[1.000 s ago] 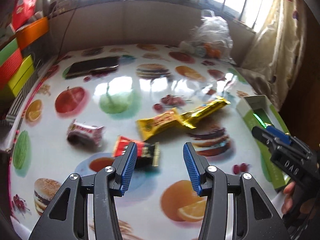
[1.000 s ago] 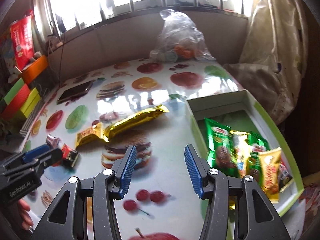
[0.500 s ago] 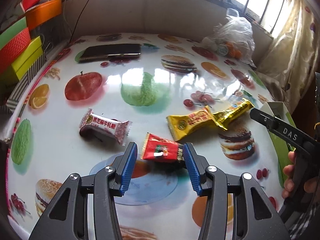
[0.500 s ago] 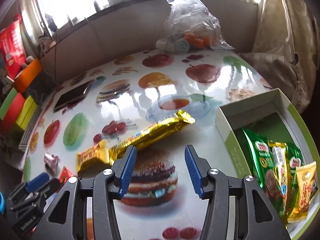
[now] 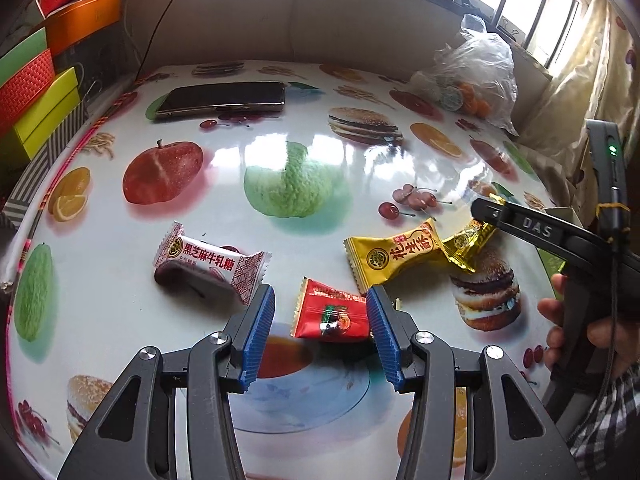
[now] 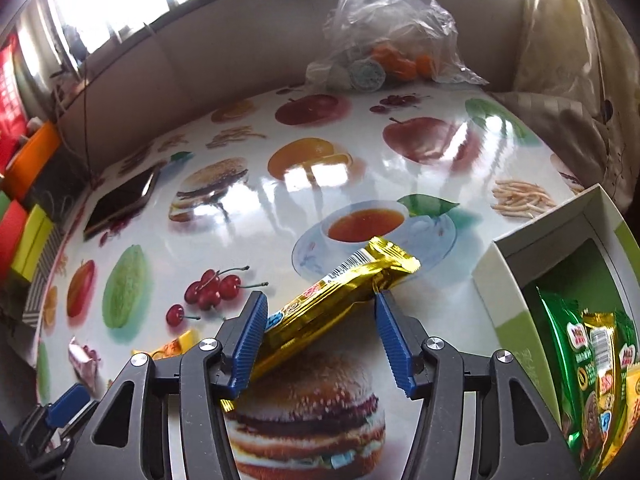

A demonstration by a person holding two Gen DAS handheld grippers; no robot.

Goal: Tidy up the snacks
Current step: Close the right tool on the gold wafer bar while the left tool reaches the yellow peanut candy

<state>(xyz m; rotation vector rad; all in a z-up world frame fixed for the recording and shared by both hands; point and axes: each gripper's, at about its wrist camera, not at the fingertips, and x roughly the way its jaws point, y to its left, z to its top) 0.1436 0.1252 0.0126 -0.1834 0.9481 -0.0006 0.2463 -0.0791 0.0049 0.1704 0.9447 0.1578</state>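
In the left wrist view my left gripper (image 5: pixel 320 318) is open, its blue fingers on either side of a small red snack packet (image 5: pixel 330 315) lying on the table. A white sesame candy packet (image 5: pixel 208 261) lies to its left and a yellow packet (image 5: pixel 396 256) to its right. In the right wrist view my right gripper (image 6: pixel 320 320) is open around a long gold snack bar (image 6: pixel 340 292) lying flat. The green and white box (image 6: pixel 516 264) at the right holds several snack packets (image 6: pixel 588 368).
A phone (image 5: pixel 222 98) lies at the back left. A clear plastic bag (image 6: pixel 380 36) of goods stands at the table's far side. Coloured boxes (image 5: pixel 36 92) are stacked off the left edge. The right gripper (image 5: pixel 532 232) shows at the right of the left wrist view.
Both grippers have moved forward and down. The red packet now lies between my left fingers, and the gold bar lies between my right fingers.
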